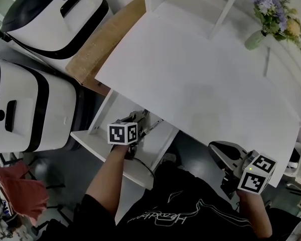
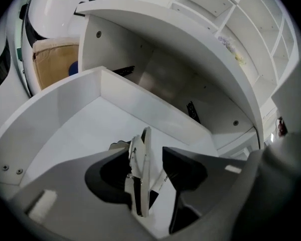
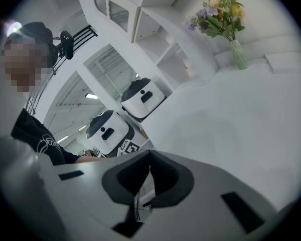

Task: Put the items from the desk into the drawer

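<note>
One thin item (image 2: 139, 185), judged stiff and light, best taken flatwise, is flanked by parted left gripper (image 2: 145, 154) jaws; right gripper (image 3: 149, 157) closed

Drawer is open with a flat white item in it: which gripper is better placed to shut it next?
Left, probably. The left gripper is down inside the drawer, jaws apart around the flat white item. The right gripper, shut, sits by the desk's near edge, away from the drawer.

Left tongs (image 2: 153, 157) steeply downward, jaws apart; right tongs (image 3: 149, 177) nearer level, jaws together.
</note>
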